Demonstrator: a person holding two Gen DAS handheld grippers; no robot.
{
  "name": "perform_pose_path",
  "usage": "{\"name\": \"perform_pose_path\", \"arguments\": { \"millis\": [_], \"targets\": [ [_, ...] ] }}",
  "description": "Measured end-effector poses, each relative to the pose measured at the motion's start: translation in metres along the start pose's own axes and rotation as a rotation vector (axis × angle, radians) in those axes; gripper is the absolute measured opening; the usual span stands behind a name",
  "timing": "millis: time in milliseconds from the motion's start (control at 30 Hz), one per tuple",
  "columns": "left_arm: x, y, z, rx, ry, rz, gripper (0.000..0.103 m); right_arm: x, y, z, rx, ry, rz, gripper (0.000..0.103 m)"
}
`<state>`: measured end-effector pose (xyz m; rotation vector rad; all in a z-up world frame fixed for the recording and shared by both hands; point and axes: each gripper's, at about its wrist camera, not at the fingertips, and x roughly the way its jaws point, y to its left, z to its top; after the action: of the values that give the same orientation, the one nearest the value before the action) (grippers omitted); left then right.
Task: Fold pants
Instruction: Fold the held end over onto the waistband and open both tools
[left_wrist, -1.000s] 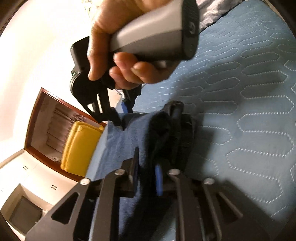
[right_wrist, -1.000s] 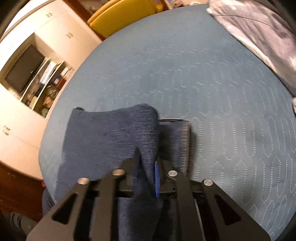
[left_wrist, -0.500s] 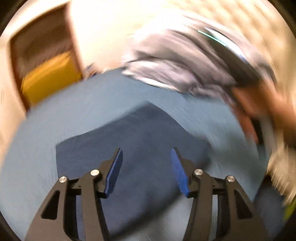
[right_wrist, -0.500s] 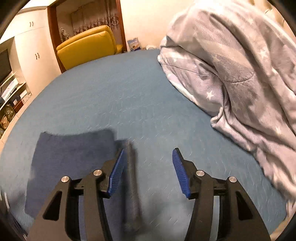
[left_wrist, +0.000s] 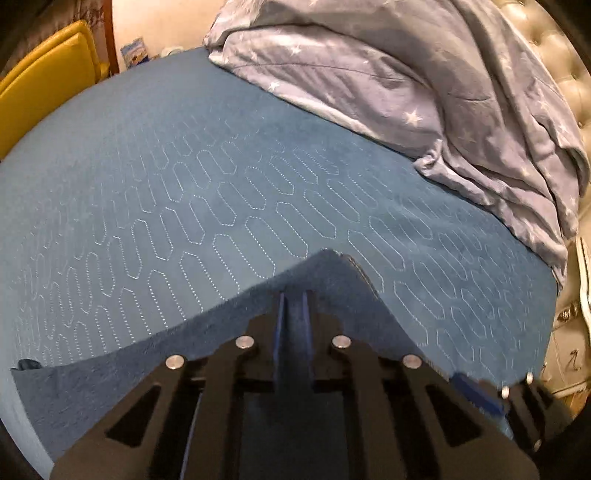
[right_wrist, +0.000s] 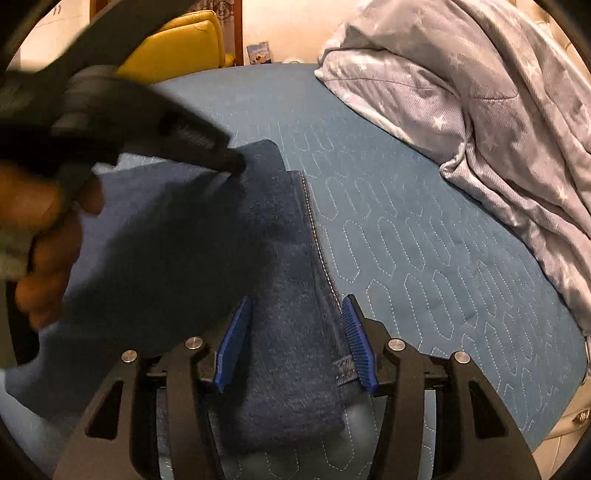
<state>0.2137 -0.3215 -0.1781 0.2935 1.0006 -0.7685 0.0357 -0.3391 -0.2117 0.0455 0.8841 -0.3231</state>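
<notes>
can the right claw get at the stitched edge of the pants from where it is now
Probably yes. The right claw is open and straddles the pants, with the stitched edge just inside its right finger and nothing lying over it. The left claw grips the fabric farther off.

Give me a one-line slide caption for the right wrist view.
Right gripper open astride the dark blue pants on the quilted bed; left gripper pinching their far corner.
</notes>
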Motion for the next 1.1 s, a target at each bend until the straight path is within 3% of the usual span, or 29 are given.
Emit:
{"name": "perform_pose_path", "arguments": {
  "millis": [133,233,300,433,633,700,800,933,1100],
  "targets": [
    [0.004,0.001,0.004,-0.011,0.006,0.003,0.010,0.001,-0.004,0.001,0.020,0.009,0.012,0.050],
    [-0.018,0.011,-0.001,-0.080,-0.047,-0.042,0.010,0.003,-0.004,0.002,0.013,0.009,0.009,0.050],
    [-0.042,0.018,-0.012,-0.118,-0.096,-0.030,0.010,0.001,-0.003,0.001,0.014,0.008,0.007,0.050],
    [-0.073,0.030,-0.045,-0.165,-0.117,0.040,0.011,0.003,-0.005,0.002,0.014,0.008,0.008,0.051],
    [-0.067,0.042,-0.100,-0.187,-0.022,0.164,0.016,0.001,-0.003,0.002,0.002,0.010,0.006,0.051],
    [-0.055,0.045,-0.107,-0.191,0.027,0.158,0.020,0.001,-0.002,0.001,-0.002,0.014,0.003,0.051],
    [-0.054,0.044,-0.109,-0.163,0.029,0.171,0.024,-0.002,-0.002,0.004,0.002,0.021,0.009,0.051],
    [-0.099,0.043,-0.124,-0.165,-0.084,0.209,0.038,-0.024,-0.009,0.013,0.055,-0.016,0.041,0.055],
    [-0.124,0.043,-0.163,-0.203,-0.119,0.265,0.038,-0.035,0.028,0.041,-0.080,-0.078,0.097,0.061]
  ]
}}
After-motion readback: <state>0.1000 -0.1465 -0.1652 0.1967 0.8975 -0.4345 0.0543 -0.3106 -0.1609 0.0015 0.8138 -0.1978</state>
